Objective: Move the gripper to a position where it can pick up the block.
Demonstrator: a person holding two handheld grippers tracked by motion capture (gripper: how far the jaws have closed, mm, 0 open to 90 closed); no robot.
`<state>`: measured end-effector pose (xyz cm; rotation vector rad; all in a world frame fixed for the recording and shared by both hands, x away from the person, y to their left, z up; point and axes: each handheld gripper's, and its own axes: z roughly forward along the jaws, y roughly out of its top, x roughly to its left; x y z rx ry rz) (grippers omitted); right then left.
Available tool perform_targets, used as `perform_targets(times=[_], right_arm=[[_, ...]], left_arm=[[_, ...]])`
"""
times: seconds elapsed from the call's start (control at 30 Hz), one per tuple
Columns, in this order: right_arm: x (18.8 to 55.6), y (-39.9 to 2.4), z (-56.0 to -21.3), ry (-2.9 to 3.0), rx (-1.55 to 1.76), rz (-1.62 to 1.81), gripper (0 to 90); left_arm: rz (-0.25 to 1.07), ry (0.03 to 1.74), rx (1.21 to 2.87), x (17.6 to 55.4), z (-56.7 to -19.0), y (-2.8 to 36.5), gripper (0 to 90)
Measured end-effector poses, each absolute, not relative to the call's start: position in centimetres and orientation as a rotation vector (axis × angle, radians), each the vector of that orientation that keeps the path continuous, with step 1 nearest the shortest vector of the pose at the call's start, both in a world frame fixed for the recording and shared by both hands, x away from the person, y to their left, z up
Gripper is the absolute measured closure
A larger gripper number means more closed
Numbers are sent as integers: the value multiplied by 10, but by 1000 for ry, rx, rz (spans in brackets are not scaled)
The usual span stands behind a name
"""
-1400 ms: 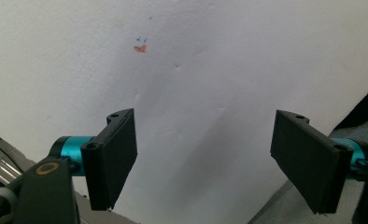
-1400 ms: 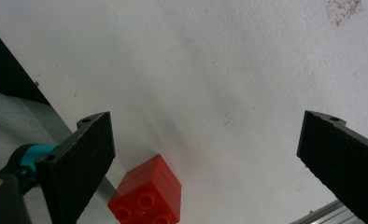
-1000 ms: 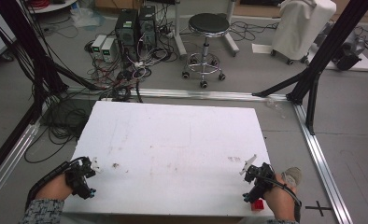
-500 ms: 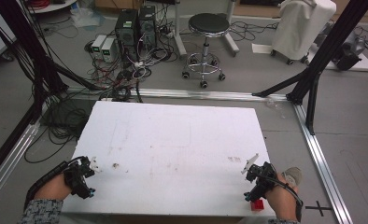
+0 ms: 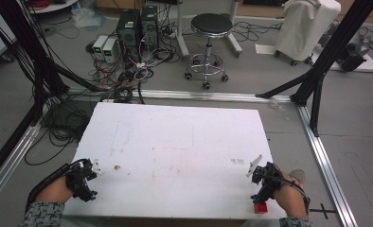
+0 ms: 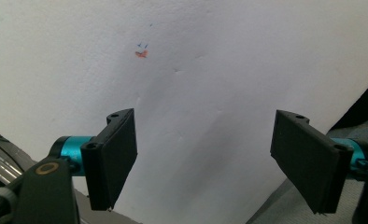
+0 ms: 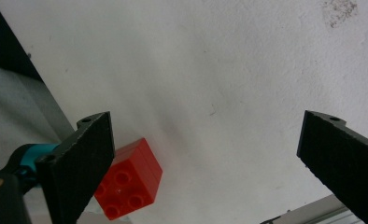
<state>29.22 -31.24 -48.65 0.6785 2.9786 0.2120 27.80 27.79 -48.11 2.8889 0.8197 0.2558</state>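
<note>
Table: white board [image 5: 175,142], scuffed
Left gripper [image 5: 83,177]: near corner
Right gripper [image 5: 262,177]: beside red brick [image 5: 260,208] (at the edge)

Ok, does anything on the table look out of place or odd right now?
Mostly no. One red brick sits at the table's near edge beside the right tongs, close to the drop. The white top has stains: a brown patch and an orange mark. Both tongs are open, holding nothing.
</note>
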Motion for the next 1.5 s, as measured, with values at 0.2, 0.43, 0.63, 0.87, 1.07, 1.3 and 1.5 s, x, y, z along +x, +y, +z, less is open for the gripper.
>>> perform_targets(times=[0.2,0.43,0.63,0.87,1.07,1.3,1.5], right_arm=[[295,-318,-489,3031,586,177,34],[290,-318,-490,3027,461,175,34],[284,-317,-491,3056,372,161,34],[278,-318,-490,3078,304,174,34],[272,-320,-491,3091,225,159,34],[265,-319,-492,3093,170,140,34],[260,-319,-495,3097,177,126,34]], left_arm=[[265,816,2885,278,-481,278,230],[261,811,2886,278,-482,276,230],[261,812,2884,278,-481,276,230],[267,805,2885,278,-481,275,230],[268,801,2887,278,-481,274,230],[270,797,2887,277,-481,273,230],[277,798,2883,277,-479,274,230]])
